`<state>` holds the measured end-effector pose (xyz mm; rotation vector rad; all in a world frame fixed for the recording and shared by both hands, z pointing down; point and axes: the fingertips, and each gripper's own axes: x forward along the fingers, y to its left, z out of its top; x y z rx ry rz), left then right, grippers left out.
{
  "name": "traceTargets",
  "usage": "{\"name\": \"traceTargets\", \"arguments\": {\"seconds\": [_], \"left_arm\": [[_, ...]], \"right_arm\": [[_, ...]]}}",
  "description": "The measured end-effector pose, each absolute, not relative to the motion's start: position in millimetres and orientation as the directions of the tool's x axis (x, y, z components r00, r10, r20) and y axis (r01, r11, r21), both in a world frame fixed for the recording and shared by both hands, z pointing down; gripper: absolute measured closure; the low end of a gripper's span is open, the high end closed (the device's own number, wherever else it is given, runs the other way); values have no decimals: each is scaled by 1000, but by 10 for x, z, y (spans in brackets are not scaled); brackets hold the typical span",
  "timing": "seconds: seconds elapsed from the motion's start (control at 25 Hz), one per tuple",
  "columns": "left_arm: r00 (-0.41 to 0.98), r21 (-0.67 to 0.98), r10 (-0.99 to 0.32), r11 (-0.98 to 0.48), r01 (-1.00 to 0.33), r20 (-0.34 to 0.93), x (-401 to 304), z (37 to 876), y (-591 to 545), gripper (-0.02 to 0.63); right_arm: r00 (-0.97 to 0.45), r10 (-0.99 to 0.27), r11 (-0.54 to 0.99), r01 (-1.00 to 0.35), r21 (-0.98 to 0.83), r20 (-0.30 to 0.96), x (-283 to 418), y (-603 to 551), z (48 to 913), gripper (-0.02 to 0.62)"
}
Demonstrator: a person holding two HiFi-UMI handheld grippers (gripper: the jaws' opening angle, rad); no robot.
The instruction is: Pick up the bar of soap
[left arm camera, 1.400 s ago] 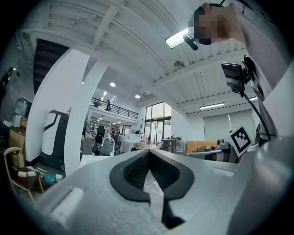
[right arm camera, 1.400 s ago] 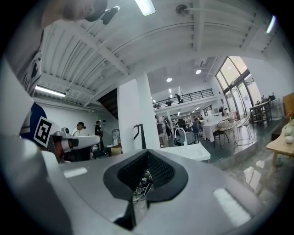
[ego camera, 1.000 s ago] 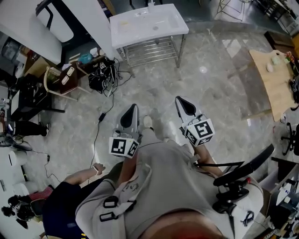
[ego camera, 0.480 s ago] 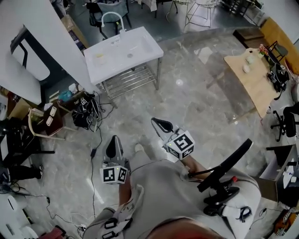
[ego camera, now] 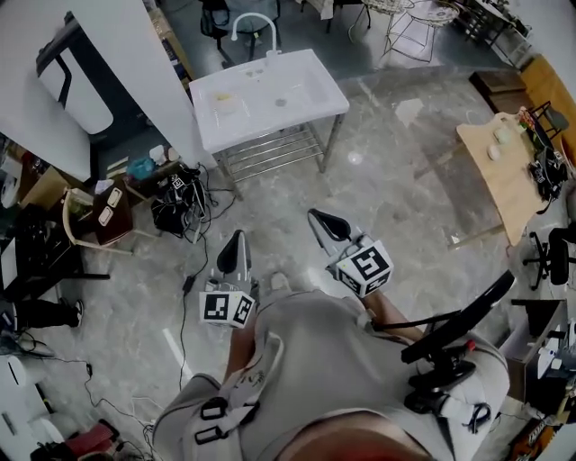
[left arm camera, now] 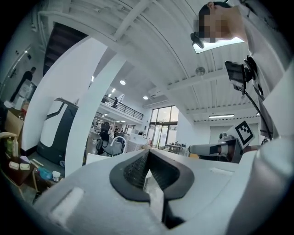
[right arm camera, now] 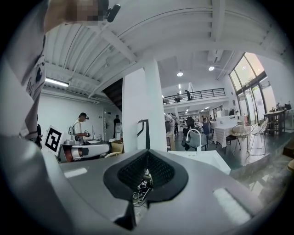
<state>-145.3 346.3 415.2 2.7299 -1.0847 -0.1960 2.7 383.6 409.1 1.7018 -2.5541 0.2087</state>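
A white sink table [ego camera: 317, 88] stands far ahead on the marble floor, with a curved faucet [ego camera: 255, 22] at its back. A small pale yellow thing [ego camera: 226, 97], probably the bar of soap, lies on its left side. My left gripper [ego camera: 236, 243] and right gripper [ego camera: 321, 221] hang in front of the person's body, well short of the table. Both point toward it. Each has its jaws together with nothing between them. The left gripper [left arm camera: 147, 153] and right gripper [right arm camera: 147, 153] look out over the room, and the right gripper view shows the sink table [right arm camera: 204, 158] ahead.
A big white slanted panel [ego camera: 135, 63] rises left of the sink. Black bags and cables [ego camera: 180, 212] lie on the floor beside a wooden chair [ego camera: 90, 216]. A wooden table [ego camera: 504, 167] stands at the right. A black stand [ego camera: 450, 333] is by the person's right side.
The head view has swung, so the sink table shifted left and then partly back. Both grippers stay shut, low in front of the body, now a little farther from the table than a second ago.
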Motion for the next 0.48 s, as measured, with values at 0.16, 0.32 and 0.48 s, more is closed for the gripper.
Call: {"name": "traceTargets", "arguments": {"seconds": [0.16,0.32,0.48], "left_arm": [[743,220,-666,-736,-641,-62,-1569,4201,3255,614],[774,220,-628,-769,-600,-80,-1597,4202,3089,614],[811,192,-578,-810,-554,-95,-1592,4186,2944,614]], "right_arm": [[-371,-920,364,-928,-74,129,-112,3681,4118,593],[-327,-936,321,-945,-64,131,-140,3553,4146,594],[-287,-948,280,-958,-69,137,-152,3472,4169,594]]}}
